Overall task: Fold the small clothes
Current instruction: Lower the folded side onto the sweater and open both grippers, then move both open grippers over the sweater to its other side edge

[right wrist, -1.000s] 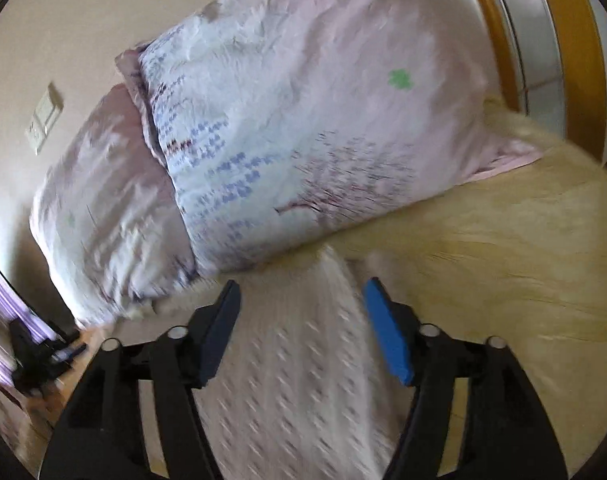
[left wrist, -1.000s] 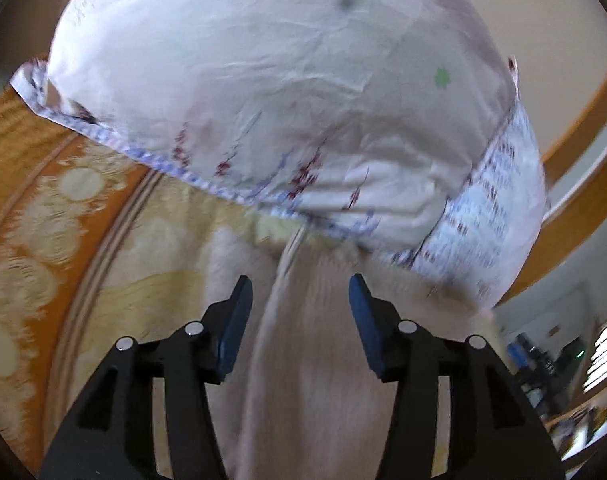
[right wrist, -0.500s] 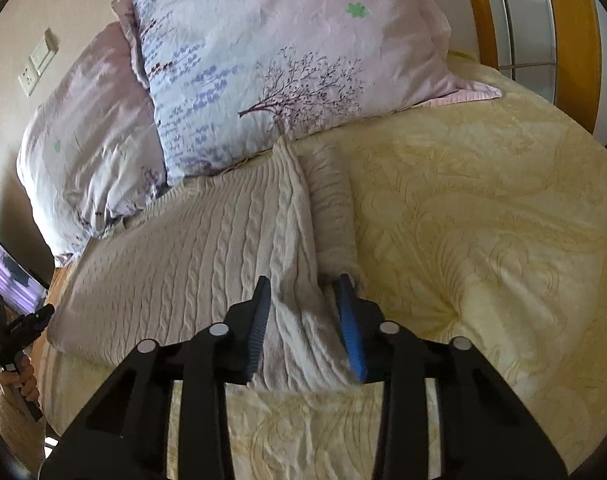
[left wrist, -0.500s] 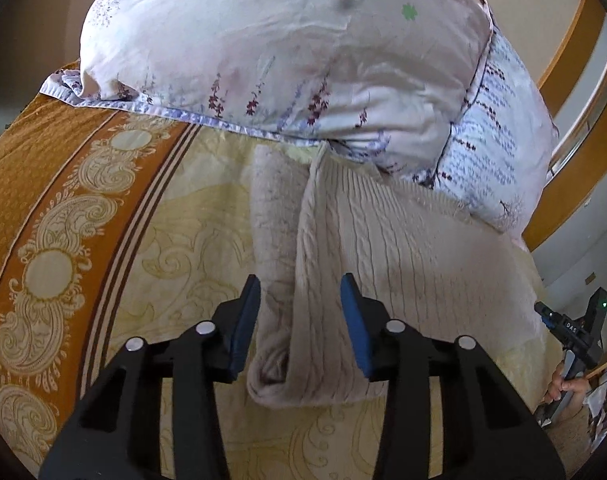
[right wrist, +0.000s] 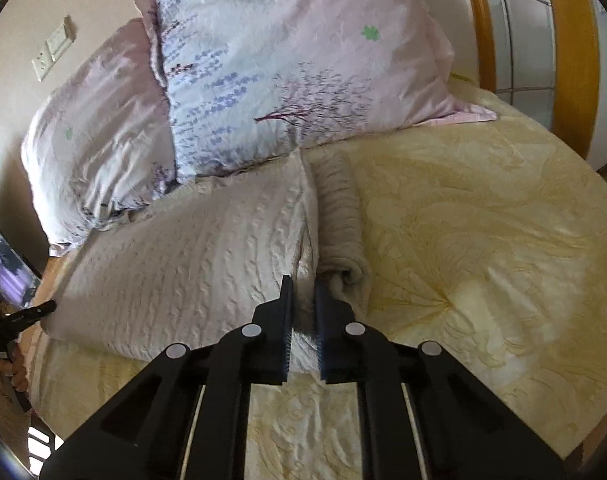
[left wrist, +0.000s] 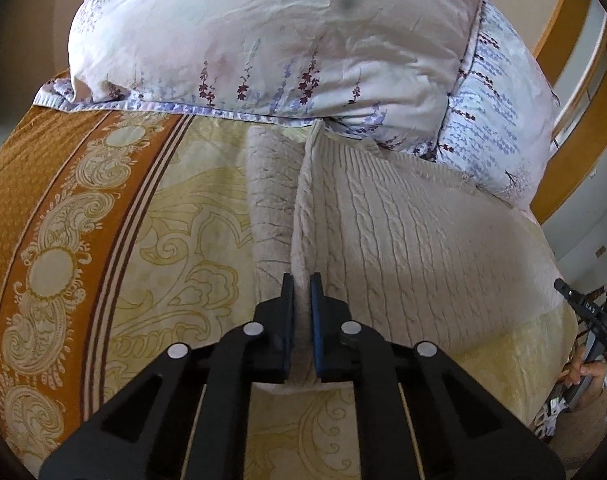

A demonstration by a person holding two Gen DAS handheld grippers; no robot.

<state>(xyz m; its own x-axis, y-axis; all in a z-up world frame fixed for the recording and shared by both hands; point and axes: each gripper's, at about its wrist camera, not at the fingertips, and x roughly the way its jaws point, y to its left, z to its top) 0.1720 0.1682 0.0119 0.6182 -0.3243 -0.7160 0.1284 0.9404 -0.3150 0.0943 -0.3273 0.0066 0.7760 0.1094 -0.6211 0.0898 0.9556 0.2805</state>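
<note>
The cable-knit sweater (left wrist: 403, 248) lies on the bed (right wrist: 483, 240) by the pillows (right wrist: 287, 80). The left hand-held gripper (left wrist: 302, 300) and right hand-held gripper (right wrist: 303, 300) each pinch a fold of it.

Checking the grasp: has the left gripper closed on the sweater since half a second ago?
Yes. The left gripper has pinched shut on the sweater edge, with the pillow fixed behind.

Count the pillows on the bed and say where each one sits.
2. The pink tree-print pillow leans at the head of the bed, nearer the wooden frame. The paler floral pillow sits beside it, partly tucked behind it. Others may lie out of view.
</note>
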